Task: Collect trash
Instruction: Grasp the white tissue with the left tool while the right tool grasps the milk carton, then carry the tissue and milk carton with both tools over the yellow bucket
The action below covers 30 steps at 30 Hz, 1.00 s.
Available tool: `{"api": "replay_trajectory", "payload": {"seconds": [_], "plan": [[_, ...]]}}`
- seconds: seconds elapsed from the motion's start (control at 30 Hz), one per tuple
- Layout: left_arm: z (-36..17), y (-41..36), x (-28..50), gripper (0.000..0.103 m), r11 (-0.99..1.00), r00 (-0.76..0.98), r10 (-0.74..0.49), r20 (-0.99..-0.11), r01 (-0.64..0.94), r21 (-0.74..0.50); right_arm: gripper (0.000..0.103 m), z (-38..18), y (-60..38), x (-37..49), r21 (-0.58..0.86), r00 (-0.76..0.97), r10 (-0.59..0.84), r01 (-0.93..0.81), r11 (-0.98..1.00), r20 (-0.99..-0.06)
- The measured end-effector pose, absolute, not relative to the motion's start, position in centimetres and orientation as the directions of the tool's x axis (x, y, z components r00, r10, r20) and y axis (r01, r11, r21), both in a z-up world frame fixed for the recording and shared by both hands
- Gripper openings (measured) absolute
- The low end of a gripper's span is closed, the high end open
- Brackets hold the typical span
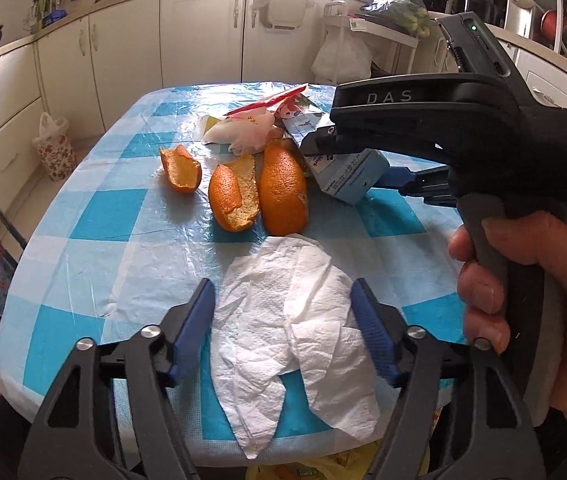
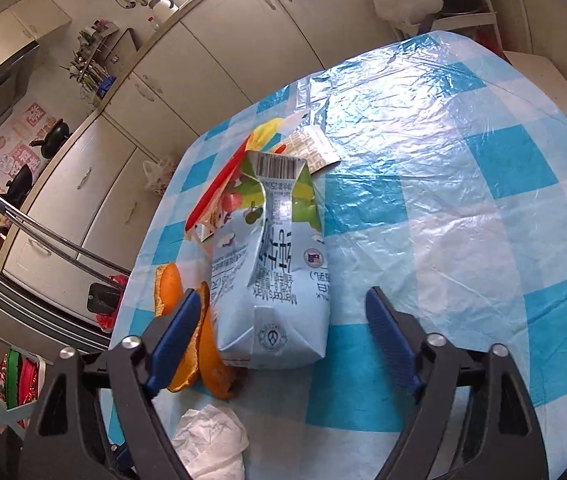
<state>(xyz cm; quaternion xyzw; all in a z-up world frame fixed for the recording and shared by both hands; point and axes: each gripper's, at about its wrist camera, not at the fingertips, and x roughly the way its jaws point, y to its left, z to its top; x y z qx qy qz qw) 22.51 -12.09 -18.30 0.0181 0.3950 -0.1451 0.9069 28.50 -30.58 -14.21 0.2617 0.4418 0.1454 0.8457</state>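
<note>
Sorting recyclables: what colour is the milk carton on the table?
Light blue milk carton with green near its top; clearest in the right wrist view.

Crumpled paper napkin [image 1: 283, 320], glossy plastic tablecloth [image 1: 123, 216]

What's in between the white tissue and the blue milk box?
The orange peels lie between them. In the left wrist view, the crumpled tissue is nearest, then the peels, then the milk carton up to the right.

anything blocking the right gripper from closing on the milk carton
Nothing visible sits between the right gripper and the milk carton; the carton already lies between its open fingers. The orange peels crowd the left finger, so it may catch them too.
</note>
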Motion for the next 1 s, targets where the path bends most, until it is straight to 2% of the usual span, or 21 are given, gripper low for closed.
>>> {"api": "replay_trajectory", "payload": {"seconds": [0.07,0.13,0.17,0.33,0.53,1.0], "plan": [[-18.2,-12.1,22.5,0.033,0.954,0.639,-0.259,-0.724,0.286,-0.09,0.058,-14.1,-30.6,28.2,0.568,0.572,0.476,-0.02,0.823,-0.668],[-18.2,-11.8,22.5,0.018,0.952,0.628,-0.272,-0.729,0.287,-0.108,0.058,-13.7,-31.0,27.9,0.574,0.581,0.478,-0.021,0.818,-0.659],[-18.1,-11.7,22.4,0.016,0.951,0.624,-0.279,-0.73,0.286,-0.119,0.058,-13.4,-31.4,27.6,0.577,0.59,0.475,-0.02,0.817,-0.653],[-17.3,-10.3,21.5,0.013,0.949,0.627,-0.302,-0.718,0.271,-0.163,0.058,-12.1,-33.3,25.2,0.568,0.628,0.447,-0.01,0.823,-0.637],[-16.1,-8.6,19.4,0.013,0.948,0.638,-0.316,-0.702,0.25,-0.199,0.058,-11.8,-34.7,21.4,0.511,0.631,0.39,0.012,0.86,-0.671],[-15.0,-7.1,14.8,0.013,0.945,0.643,-0.326,-0.693,0.251,-0.211,0.058,-11.0,-35.6,14.5,0.477,0.657,0.356,0.007,0.879,-0.665]]}}
